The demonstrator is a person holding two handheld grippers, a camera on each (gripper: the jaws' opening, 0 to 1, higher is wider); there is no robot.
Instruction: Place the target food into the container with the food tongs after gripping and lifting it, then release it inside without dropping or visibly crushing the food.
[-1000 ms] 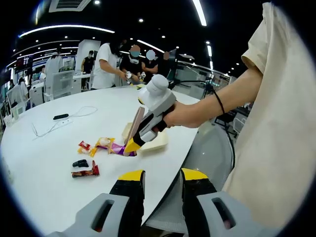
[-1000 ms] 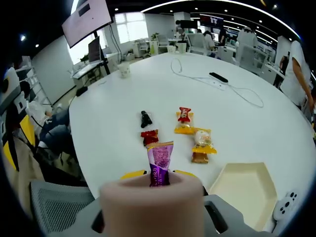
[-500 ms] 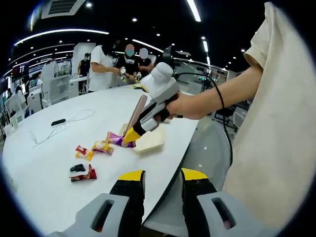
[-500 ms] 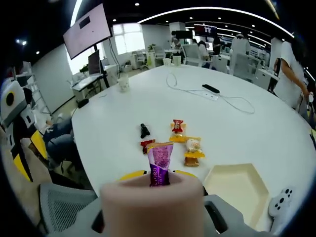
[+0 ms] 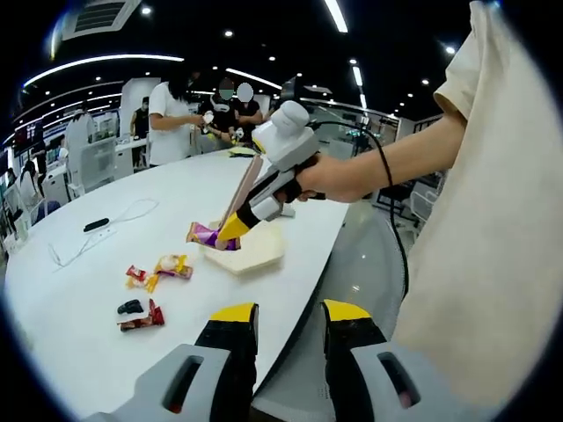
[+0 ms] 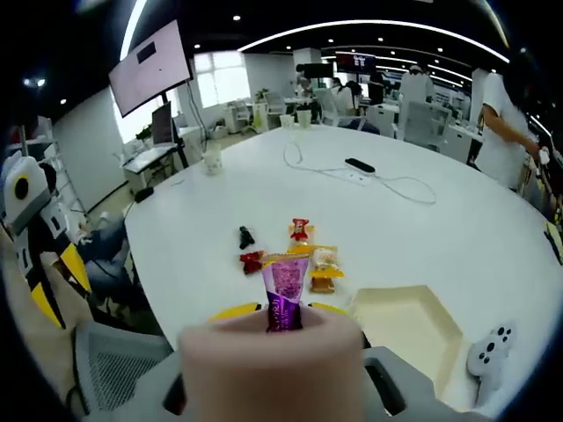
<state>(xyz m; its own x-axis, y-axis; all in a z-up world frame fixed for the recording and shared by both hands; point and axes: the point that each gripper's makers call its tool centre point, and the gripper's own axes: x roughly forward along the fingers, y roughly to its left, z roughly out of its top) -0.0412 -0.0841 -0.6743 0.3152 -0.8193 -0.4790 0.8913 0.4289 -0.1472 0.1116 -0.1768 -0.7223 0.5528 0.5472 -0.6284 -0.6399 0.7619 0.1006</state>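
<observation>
in the left gripper view, a black snack and a red packet (image 5: pixel 136 315) lie near the left side of the white tabletop (image 5: pixel 88 290), with two yellow-and-red snack packets (image 5: pixel 157 268) just beyond them. further right sits the cream hexagonal container (image 5: pixel 248 253), and the right tool (image 5: pixel 230 230), held in a person's hand (image 5: pixel 330 180), hangs over its rim, clamped on a purple snack packet (image 5: pixel 206 235) that is above the container's left edge. at the bottom, the left tool (image 5: pixel 288 327) is wide apart with nothing between its yellow-tipped jaws.

in the right gripper view, the loose snacks (image 6: pixel 290 251) lie left of centre on the tabletop (image 6: pixel 422 220); the purple snack packet (image 6: pixel 285 286) stands upright in the right tool (image 6: pixel 273 309), above the tabletop, and the container (image 6: pixel 407 323) lies to the right of it.
</observation>
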